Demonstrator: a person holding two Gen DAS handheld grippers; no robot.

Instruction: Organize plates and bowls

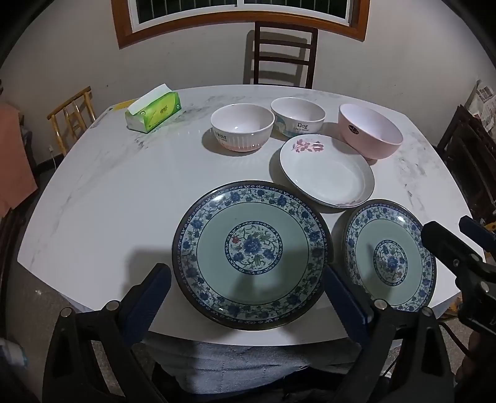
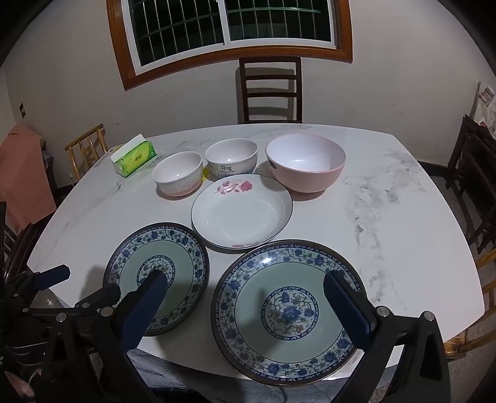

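Nothing is held yet: left gripper (image 1: 248, 297) and right gripper (image 2: 245, 307) hover with fingers spread over two blue-patterned plates (image 1: 252, 254) at the surface (image 1: 124, 186) edge; beyond lie a floral plate (image 2: 241, 212) and three bowls (image 2: 231, 156). Stacking likely starts with a rim pinch.

The room is dimly lit from overhead, and the window (image 2: 229, 28) is seen dark. Soft dark shadows are cast beneath both grippers onto the table (image 1: 102, 192) and the plates ahead of them. Small glints are caught inside the bowls beyond. Strong fisheye bending is seen at the edges, with black vignetting in the corners. The gripper frames nearest the lens are rendered dark and slightly soft.
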